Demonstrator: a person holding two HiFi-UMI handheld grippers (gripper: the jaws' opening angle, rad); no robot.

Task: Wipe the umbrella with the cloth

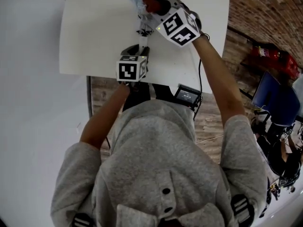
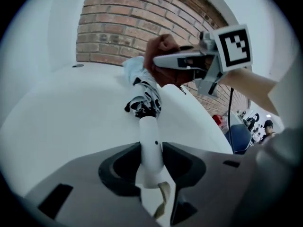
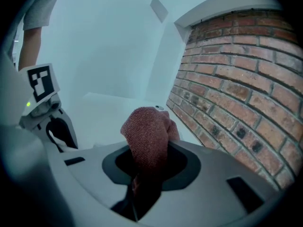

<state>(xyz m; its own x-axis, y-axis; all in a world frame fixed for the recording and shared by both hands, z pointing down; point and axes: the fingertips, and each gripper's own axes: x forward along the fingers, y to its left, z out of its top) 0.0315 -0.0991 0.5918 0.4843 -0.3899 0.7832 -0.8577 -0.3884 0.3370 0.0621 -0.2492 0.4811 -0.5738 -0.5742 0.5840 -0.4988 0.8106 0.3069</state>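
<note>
A folded umbrella (image 1: 142,20) with a black, white and pale blue canopy (image 2: 145,94) lies on the white table (image 1: 99,32). Its white handle (image 2: 150,143) points toward me. My left gripper (image 1: 139,52) (image 2: 151,157) is shut on that handle, one jaw pressing each side. My right gripper (image 1: 158,9) (image 3: 149,163) is shut on a bunched red cloth (image 3: 147,131). In the left gripper view the red cloth (image 2: 162,51) rests on the far end of the canopy. The left gripper (image 3: 43,100) shows at the left edge of the right gripper view.
A brick wall (image 3: 236,79) (image 2: 123,27) runs along the table's far side, and a white wall stands beyond. Right of the table are a red object (image 1: 273,56) and a blue chair (image 1: 277,98) on the floor. A small screen device (image 1: 187,96) hangs at my waist.
</note>
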